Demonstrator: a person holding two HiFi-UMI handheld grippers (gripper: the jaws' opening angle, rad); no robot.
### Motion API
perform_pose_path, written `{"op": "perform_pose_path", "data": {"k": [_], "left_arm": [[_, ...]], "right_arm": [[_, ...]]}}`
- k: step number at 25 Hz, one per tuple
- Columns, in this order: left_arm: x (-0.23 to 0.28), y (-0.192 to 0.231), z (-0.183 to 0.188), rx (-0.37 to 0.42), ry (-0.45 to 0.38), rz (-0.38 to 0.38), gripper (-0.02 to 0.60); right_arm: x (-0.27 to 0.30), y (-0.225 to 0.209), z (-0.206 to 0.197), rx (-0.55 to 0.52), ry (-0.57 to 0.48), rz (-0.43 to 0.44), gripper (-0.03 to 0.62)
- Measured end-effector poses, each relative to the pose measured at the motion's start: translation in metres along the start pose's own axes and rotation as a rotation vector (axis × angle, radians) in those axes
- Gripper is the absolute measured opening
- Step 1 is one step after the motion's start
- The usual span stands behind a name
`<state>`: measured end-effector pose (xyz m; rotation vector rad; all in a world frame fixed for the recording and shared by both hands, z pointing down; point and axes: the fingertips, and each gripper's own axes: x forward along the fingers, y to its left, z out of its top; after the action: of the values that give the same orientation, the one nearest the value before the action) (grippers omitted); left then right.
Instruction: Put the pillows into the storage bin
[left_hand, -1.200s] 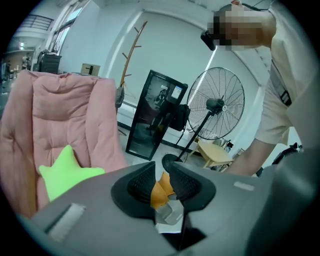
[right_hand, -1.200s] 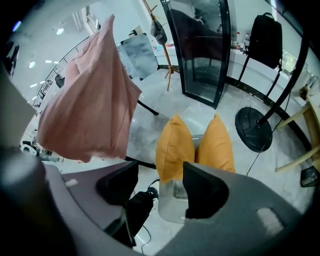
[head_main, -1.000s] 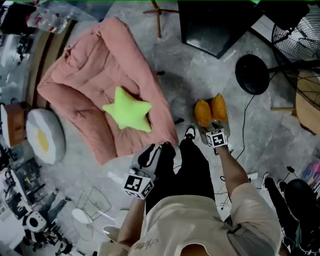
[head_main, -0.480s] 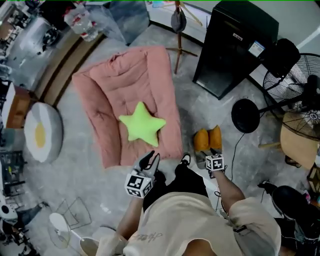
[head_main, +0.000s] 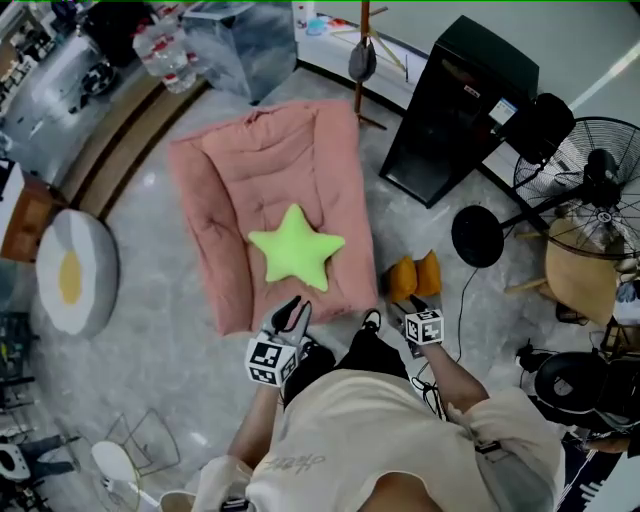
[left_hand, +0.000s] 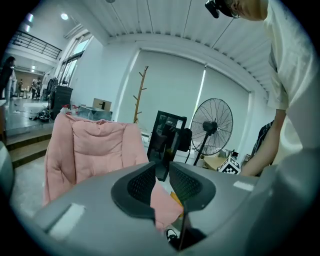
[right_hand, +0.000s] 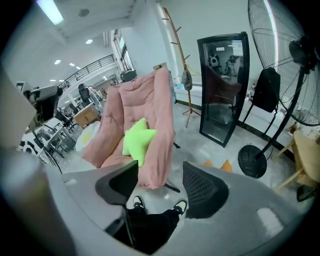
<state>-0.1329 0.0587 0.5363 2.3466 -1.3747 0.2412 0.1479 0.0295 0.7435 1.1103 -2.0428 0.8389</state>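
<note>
- The star pillow (head_main: 297, 247) is bright lime green, plump and five-pointed. It lies in the middle of a pink quilted floor cushion (head_main: 250, 170) spread on the grey floor (head_main: 160, 330).
- A round white pillow (head_main: 70, 275) with a yellow centre (much like a fried egg) lies on the floor, well to the left of the pink cushion.
- An orange pillow (head_main: 415, 277), two-lobed, lies on the floor just right of the cushion's near corner.
- The left gripper (head_main: 290, 318) hovers at the cushion's near edge, its jaws a little apart with nothing between them.
- The right gripper (head_main: 414, 303) is just near of the orange pillow, its jaws spread wide and empty.
- The black cabinet (head_main: 460, 100) at far right bears a small label (head_main: 503, 112), too small to read.
</note>
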Motion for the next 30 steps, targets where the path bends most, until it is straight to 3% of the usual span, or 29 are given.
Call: {"op": "perform_pose_path", "data": {"k": [12,24,30], "left_arm": [[-0.060,0.065,-0.007,0.010,-0.045,0.037,0.104],[-0.069,0.118,0.003,-0.090,-0.072,0.213,0.104],[-0.054,0.132,0.014,-0.129,-0.042,0.293,0.104]], "right_arm": [[0.014,0.092,0.023,-0.081,-0.012,0.031,0.279],[0.072,0.101,0.093,-0.246,0.052,0.135,0.278],[0.131,0.103,0.119,-0.352,0.173,0.202,0.279]]}}
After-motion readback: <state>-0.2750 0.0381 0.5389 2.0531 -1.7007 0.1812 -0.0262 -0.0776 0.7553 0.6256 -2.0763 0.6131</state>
